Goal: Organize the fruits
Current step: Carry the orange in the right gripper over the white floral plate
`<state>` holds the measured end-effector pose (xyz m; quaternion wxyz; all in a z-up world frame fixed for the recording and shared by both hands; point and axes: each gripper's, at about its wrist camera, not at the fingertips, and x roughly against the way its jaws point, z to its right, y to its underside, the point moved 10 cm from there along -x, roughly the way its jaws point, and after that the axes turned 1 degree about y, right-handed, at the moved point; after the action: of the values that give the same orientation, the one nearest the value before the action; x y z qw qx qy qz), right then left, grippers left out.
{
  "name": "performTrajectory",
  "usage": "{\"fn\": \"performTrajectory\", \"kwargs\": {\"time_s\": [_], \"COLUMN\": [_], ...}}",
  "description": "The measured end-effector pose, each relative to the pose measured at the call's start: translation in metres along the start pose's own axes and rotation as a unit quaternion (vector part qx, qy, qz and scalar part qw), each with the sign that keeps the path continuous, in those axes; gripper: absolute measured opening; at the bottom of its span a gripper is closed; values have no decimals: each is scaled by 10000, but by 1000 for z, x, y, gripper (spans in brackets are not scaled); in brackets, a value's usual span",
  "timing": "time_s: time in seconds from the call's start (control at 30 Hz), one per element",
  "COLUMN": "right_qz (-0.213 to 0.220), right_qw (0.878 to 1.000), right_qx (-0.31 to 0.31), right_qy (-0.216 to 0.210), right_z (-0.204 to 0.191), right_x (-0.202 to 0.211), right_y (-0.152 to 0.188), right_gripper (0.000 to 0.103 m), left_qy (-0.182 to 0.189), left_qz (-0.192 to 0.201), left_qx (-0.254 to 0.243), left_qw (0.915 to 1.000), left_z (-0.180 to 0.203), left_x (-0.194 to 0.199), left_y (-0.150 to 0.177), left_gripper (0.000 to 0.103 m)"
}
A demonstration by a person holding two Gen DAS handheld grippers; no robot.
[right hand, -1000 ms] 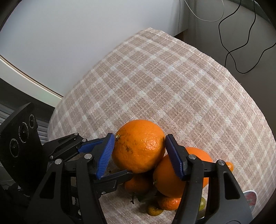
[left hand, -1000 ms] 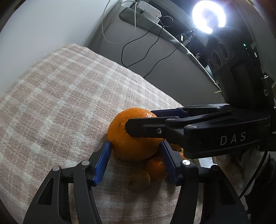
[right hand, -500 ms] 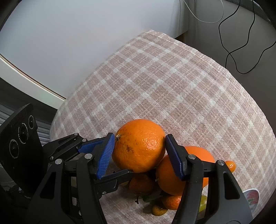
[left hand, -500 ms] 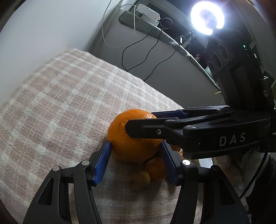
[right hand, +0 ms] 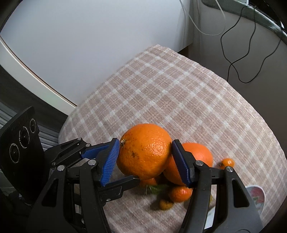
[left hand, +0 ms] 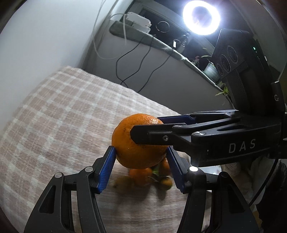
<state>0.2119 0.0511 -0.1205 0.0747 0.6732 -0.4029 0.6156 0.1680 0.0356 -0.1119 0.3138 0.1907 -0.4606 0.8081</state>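
Observation:
A large orange (left hand: pixel 140 143) (right hand: pixel 144 151) is held above the checked tablecloth (left hand: pixel 59 116) (right hand: pixel 161 93). My left gripper (left hand: pixel 140 166) and my right gripper (right hand: pixel 145 160) are both shut on this same orange, crossing each other at right angles. Below it lies a pile of fruit: a second large orange (right hand: pixel 195 156), small mandarins (right hand: pixel 179 193) (left hand: pixel 141 176) with green leaves, and one small mandarin (right hand: pixel 227 162) apart to the right.
A white bowl with a red pattern (right hand: pixel 254 199) sits at the table's right edge. Black and white cables (left hand: pixel 132 59) hang on the wall behind. A ring light (left hand: pixel 201 17) shines at the back.
Both grippers have risen together with the large orange; the fruit pile below now sits farther under it and looks smaller.

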Motion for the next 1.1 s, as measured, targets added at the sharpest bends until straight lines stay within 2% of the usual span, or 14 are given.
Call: {"fn": "performTrajectory", "kwargs": {"time_s": [0.67, 1.1], "right_qz": [680, 873], "right_qw": [9962, 9876], "right_qx": [-551, -1296], "right_qy": [28, 157], "right_z": [55, 124], "right_x": [78, 107], "right_y": [26, 75], "right_gripper": [63, 63], "left_qy": [167, 521], "left_qz": [-70, -505], "left_qx": [-794, -1261], "left_qw": [9967, 9894], "left_z": [86, 150], "left_x": [-15, -60], "left_y": [-3, 27], "left_gripper": [58, 58]}}
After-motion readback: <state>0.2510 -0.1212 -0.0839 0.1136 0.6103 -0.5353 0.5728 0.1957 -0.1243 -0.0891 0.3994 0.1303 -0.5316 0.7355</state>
